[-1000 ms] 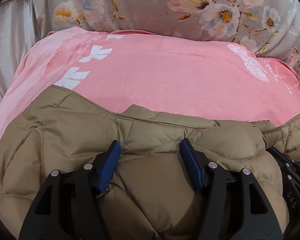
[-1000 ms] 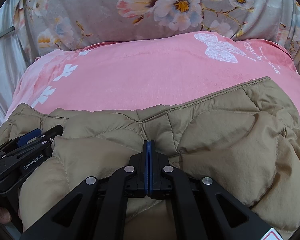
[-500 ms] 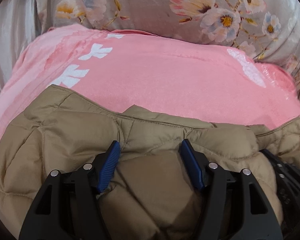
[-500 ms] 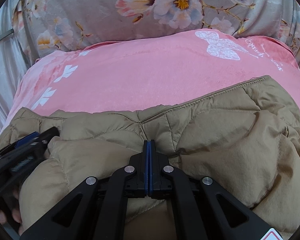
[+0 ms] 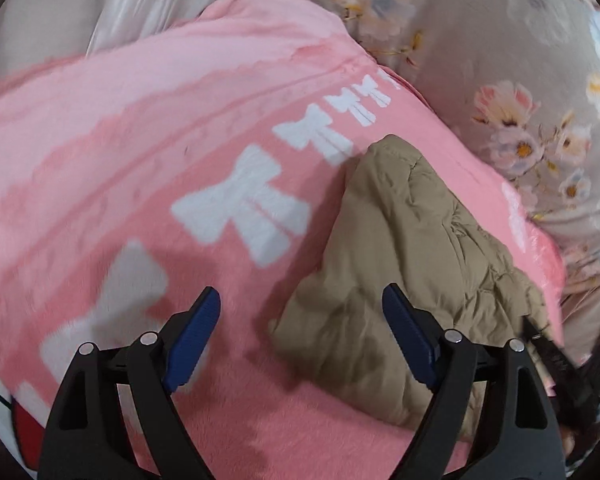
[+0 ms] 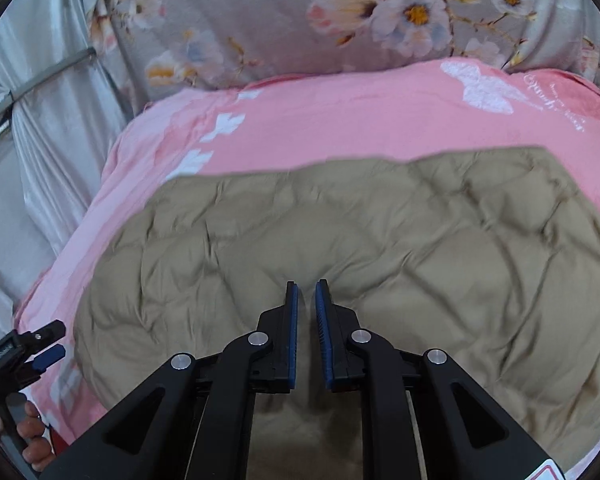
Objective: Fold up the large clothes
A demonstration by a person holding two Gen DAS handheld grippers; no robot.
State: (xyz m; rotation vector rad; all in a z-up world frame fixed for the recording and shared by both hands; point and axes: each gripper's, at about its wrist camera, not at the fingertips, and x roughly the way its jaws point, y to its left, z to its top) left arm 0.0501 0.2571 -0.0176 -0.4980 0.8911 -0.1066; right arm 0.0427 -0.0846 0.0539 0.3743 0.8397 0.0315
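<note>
- A tan quilted jacket [image 6: 360, 240] lies as a folded, puffy slab on a pink blanket [image 6: 340, 128] spread over a bed, with a floral pillow [image 6: 300, 20] behind it and silvery drapery [image 6: 48, 128] at the left.
- The right gripper [image 6: 305, 292] hangs just above the jacket's near middle, its jaws opening; a narrow gap shows between the blue pads and no cloth sits in it.
- The left gripper [image 5: 300, 308] hangs to the jacket's left over bare blanket, its jaws opening wide and holding nothing; only the jacket's left edge [image 5: 400, 260] shows between and beyond its fingers.
- In the right wrist view the left gripper [image 6: 40, 344] appears at the lower left edge, held by the person's hand [image 6: 32, 436], clear of the jacket.
- Progress, as a judgement: the fold looks largely done. The jacket forms one compact rectangle with a fairly straight far edge; what may remain is smoothing the bulging quilting, or one more fold to make it smaller.
- Against the earlier frames: a second ago both grippers were down on the jacket, the right one pinched flat shut on a fold of fabric and the left one straddling a ridge of it. Both have since let go, the left has swung away sideways and rolled, and the rumpled, open-edged layer seen then now lies flat.
</note>
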